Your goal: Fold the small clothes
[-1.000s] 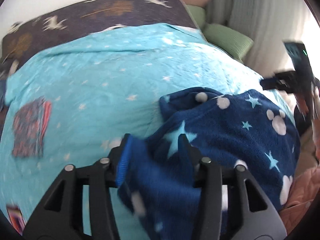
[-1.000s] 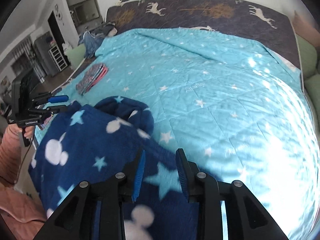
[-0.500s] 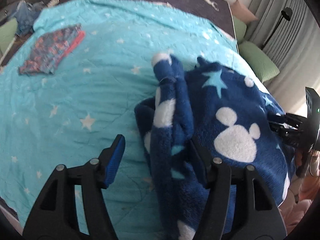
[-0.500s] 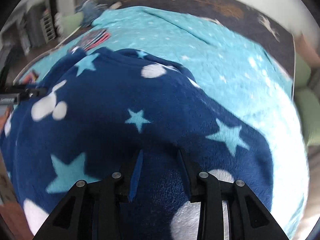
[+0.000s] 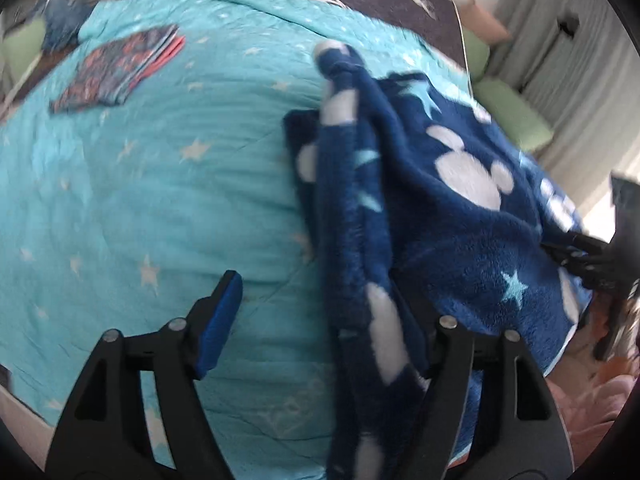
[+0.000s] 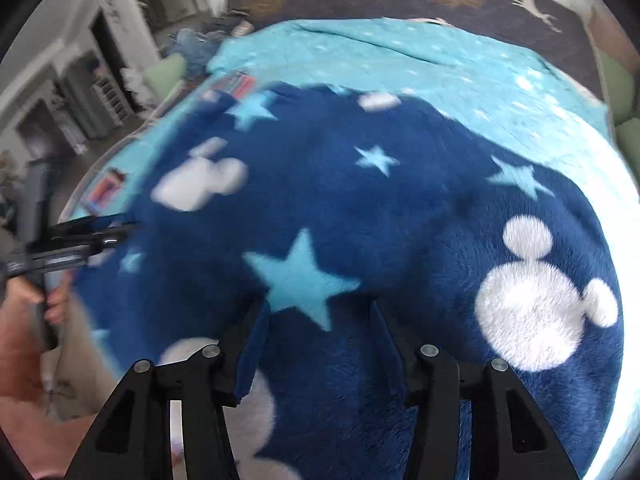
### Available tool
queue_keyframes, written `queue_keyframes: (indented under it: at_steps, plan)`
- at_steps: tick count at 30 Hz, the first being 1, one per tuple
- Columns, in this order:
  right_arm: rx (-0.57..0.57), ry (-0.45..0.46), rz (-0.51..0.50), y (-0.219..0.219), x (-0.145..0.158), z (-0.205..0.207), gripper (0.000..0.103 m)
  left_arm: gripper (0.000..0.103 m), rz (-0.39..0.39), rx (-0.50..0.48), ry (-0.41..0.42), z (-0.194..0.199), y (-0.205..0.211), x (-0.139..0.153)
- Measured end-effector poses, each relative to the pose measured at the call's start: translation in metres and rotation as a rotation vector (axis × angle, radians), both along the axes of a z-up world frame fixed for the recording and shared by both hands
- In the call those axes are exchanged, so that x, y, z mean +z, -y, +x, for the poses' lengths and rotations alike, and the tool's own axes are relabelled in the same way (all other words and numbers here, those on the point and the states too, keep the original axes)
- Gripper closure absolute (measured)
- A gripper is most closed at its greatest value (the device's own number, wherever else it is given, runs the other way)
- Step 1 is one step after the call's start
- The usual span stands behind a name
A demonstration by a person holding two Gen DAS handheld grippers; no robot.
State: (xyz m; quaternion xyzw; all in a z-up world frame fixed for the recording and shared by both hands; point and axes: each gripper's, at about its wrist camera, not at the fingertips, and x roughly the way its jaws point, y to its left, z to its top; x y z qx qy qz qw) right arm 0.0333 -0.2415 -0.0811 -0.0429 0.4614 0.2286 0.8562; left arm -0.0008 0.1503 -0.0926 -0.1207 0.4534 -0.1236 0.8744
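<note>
So the navy fleece garment (image 5: 460, 208) with stars and mouse heads is spread on the turquoise star quilt (image 5: 160, 184) of the bed, near its front edge. The left claw (image 5: 320, 304) is spread wide, with a bunched strip of fleece draped by its right finger, nothing pinched. The right claw (image 6: 318, 332) sits partly open over the fleece; I can't tell if it grips any. A folded patterned piece (image 5: 116, 70) lies well apart. Tip: flatten the bunched strip first, then pinch a real edge before folding.
</note>
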Motion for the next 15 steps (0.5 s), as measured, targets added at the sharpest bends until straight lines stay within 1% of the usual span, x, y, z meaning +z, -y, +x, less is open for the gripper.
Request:
queue_keyframes:
  at_steps: [1,2,5,6,7,9,11,12,13,14,15]
  plan:
    - [-0.014,0.005,0.016,0.001,0.001,0.001,0.051,0.029,-0.042,0.027,-0.009,-0.003,-0.007,-0.002]
    - [-0.022,0.009,0.026,0.001,0.005,0.001,0.051,0.029,-0.060,0.047,-0.007,-0.006,-0.012,-0.003]
    - [-0.028,0.063,0.004,0.001,0.017,-0.005,0.050,0.031,-0.041,0.063,0.017,-0.016,-0.010,0.003]
    - [-0.027,0.068,0.004,0.001,0.020,-0.007,0.050,0.031,-0.047,0.056,0.016,-0.018,-0.007,0.006]
    - [-0.021,0.066,0.027,0.003,0.023,-0.010,0.050,0.033,-0.067,0.038,0.012,-0.018,-0.004,0.008]
    - [-0.004,0.043,0.093,0.006,0.029,-0.012,0.049,0.033,-0.133,-0.032,-0.012,-0.016,0.003,0.009]
    - [0.025,0.013,0.169,0.006,0.028,-0.014,0.049,0.030,-0.210,-0.105,-0.065,-0.009,0.008,0.000]
    - [0.041,0.003,0.195,0.007,0.025,-0.012,0.049,0.029,-0.249,-0.124,-0.090,-0.005,0.008,-0.006]
    - [0.047,0.002,0.192,0.004,0.024,-0.015,0.049,0.030,-0.300,-0.114,-0.101,0.001,0.005,-0.013]
    - [0.041,0.001,0.164,0.001,0.019,-0.015,0.049,0.033,-0.331,-0.105,-0.099,0.002,0.004,-0.015]
    - [0.022,-0.010,0.122,-0.003,0.011,-0.013,0.047,0.040,-0.359,-0.088,-0.094,0.003,0.001,-0.014]
